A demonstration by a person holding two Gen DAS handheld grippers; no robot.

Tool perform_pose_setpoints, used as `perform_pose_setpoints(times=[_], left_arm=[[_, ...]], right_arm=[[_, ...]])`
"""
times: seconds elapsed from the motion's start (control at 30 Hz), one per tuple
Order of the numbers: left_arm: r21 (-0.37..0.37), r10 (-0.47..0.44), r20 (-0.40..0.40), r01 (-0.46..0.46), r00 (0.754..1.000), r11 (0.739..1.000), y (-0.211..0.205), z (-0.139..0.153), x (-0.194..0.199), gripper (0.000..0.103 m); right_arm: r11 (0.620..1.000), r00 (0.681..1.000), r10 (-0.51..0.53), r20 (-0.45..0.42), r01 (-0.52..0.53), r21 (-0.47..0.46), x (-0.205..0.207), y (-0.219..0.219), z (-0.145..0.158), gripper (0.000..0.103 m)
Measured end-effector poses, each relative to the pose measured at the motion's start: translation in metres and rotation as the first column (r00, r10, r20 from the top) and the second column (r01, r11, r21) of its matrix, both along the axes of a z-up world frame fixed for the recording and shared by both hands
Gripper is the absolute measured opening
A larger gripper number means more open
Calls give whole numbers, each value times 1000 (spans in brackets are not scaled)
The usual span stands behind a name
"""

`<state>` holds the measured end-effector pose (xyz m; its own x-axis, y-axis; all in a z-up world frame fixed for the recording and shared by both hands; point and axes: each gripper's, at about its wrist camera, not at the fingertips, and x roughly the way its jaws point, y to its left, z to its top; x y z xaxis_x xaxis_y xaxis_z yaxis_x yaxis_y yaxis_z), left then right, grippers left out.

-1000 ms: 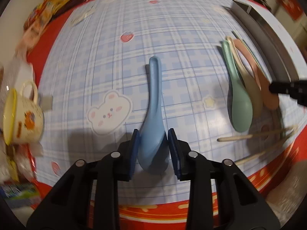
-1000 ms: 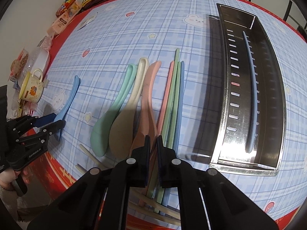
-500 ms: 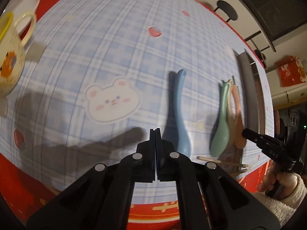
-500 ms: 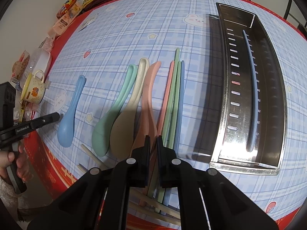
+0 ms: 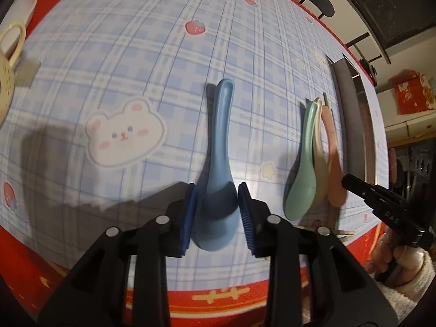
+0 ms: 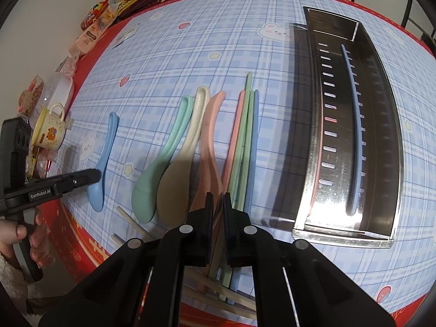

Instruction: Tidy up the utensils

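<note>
A blue spoon (image 5: 218, 147) lies on the checked tablecloth, its handle pointing away from me. My left gripper (image 5: 216, 209) straddles its bowl, and the jaws are opening, with the pads close beside the bowl's sides. From the right wrist view that left gripper (image 6: 94, 175) sits low over the same blue spoon (image 6: 105, 152). My right gripper (image 6: 218, 204) is shut above the pink spoon (image 6: 208, 147) and the coloured chopsticks (image 6: 245, 136), with nothing seen clamped. Green (image 6: 160, 169) and beige (image 6: 179, 174) spoons lie alongside. The steel tray (image 6: 346, 235) holds one blue chopstick (image 6: 354, 125).
Pale wooden chopsticks (image 6: 133, 223) lie at the near table edge. A yellow mug (image 6: 50, 133), a plastic tub and snack packets (image 6: 109, 19) crowd the left side. A hand (image 6: 19, 231) holds the left gripper. The red table border runs just below both grippers.
Half a second ago my left gripper was shut beside the blue spoon; now it has shifted over it, rolled, and its jaws stand either side of the bowl. The right gripper has not moved.
</note>
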<state>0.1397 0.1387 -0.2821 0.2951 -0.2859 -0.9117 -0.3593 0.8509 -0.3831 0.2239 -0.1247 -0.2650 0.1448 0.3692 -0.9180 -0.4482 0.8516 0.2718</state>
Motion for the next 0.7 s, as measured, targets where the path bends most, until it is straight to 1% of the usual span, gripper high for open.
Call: perform_pose_setpoints(times=[0.13,0.23,0.3,0.4,0.5,0.6,0.67,0.7], left_arm=[[-117,53,-13,-54,998,992,4,-6,-8,29],[-144,53,-11,-54,999,988,-3,-9,-11,27],[-175,52,-5,-52,999,983,-7,-11,-13,26],[-229,75,18,-69,997,971,-13,-13,-12,21],[-209,79,33,-70,996,975,-22,-15,-9,22],[-162,42,35,-36,999,986,-29,-13,-5,22],[-104,29,40,-25,999,994,-32,-7,-2,14],[-67,26,41,-23,999,998,-33,-3,-1,13]], right_arm=[[1000,1000,-5,1,5,12,1,-2,2,7],[1000,1000,2,4,-3,17,0,0,3,7],[1000,1000,5,5,-5,16,0,2,4,7],[1000,1000,7,4,-7,16,-1,4,3,7],[1000,1000,8,3,-8,12,-1,5,3,7],[1000,1000,8,2,-8,10,-1,5,2,7],[1000,1000,8,2,-8,12,-1,4,2,7],[1000,1000,8,2,-8,13,-1,4,3,7]])
